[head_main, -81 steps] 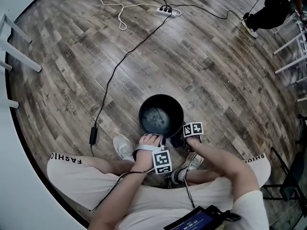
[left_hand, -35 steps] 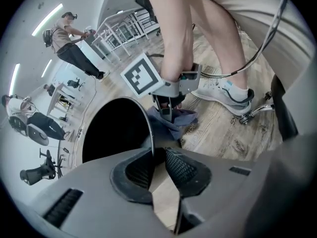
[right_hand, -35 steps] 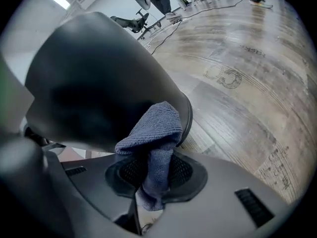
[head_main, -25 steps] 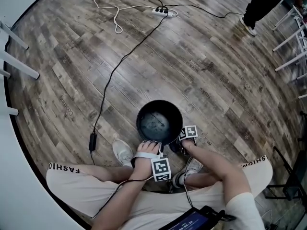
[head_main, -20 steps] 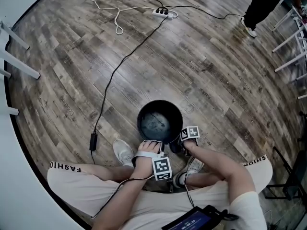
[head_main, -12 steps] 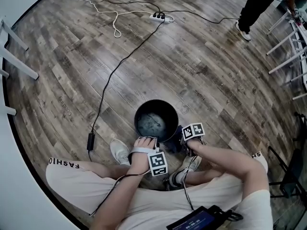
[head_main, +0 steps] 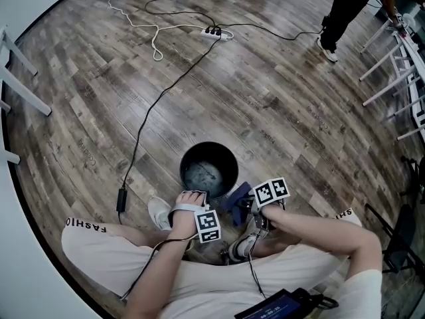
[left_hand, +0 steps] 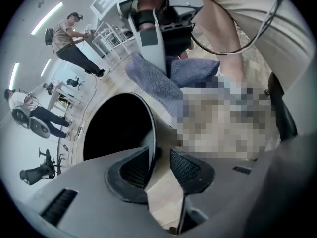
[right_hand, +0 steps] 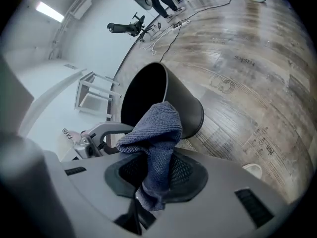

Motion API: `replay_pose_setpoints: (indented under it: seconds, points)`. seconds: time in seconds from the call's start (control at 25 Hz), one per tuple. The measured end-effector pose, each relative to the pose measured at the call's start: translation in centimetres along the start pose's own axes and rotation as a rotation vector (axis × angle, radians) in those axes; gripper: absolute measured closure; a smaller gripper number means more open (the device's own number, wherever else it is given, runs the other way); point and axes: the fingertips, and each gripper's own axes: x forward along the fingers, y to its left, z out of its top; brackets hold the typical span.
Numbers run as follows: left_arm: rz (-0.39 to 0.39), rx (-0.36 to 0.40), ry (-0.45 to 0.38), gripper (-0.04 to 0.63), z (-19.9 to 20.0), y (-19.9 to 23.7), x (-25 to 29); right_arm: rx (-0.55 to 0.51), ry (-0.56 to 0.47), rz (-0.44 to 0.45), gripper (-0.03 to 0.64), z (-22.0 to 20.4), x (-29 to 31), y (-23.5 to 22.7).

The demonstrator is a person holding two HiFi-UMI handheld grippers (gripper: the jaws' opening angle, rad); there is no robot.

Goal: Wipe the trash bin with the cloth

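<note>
The black trash bin (head_main: 208, 170) stands on the wood floor just in front of the person's knees. My left gripper (head_main: 198, 200) sits at its near rim. In the left gripper view the left gripper (left_hand: 159, 157) straddles the bin wall (left_hand: 148, 128); its jaws have just been opening, and the right pad (left_hand: 188, 165) stands off the wall. My right gripper (head_main: 251, 205) hangs beside the bin's near right side, shut on a blue cloth (head_main: 236, 203). The cloth (right_hand: 156, 133) bunches up out of the right gripper (right_hand: 156, 175), in front of the bin (right_hand: 183, 103).
A black cable (head_main: 149, 115) runs over the floor from a power strip (head_main: 214, 33) to the bin's left. A person (head_main: 342, 12) stands at the far right by white frames (head_main: 398, 65). White table legs (head_main: 20, 85) stand left. A shoe (head_main: 158, 212) is beside the bin.
My right gripper has risen with the cloth, away from the bin's side. The left hand stays at the rim. The bin looks smaller and farther off in the head view.
</note>
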Motion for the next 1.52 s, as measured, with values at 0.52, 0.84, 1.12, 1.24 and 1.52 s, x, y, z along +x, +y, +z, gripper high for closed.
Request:
replay_pose_setpoints:
  seconds: [0.52, 0.84, 1.12, 1.24, 1.52]
  points:
    - [0.013, 0.050, 0.002, 0.506, 0.9, 0.0, 0.3, -0.038, 0.044, -0.014, 0.533, 1.5, 2.2, -0.1]
    - [0.023, 0.031, -0.023, 0.509, 2.1, 0.1, 0.3, -0.019, 0.032, -0.025, 0.534, 1.5, 5.3, -4.2]
    - [0.034, 0.009, -0.036, 0.509, 2.8, 0.1, 0.4, -0.020, 0.013, -0.040, 0.534, 0.9, 10.4, -9.4]
    - [0.033, 0.002, -0.044, 0.509, 3.0, 0.1, 0.4, -0.016, 0.004, -0.058, 0.534, 0.8, 12.4, -11.7]
    - [0.032, -0.011, -0.073, 0.509, 3.7, 0.0, 0.5, 0.039, -0.050, -0.161, 0.534, 1.1, 15.9, -17.5]
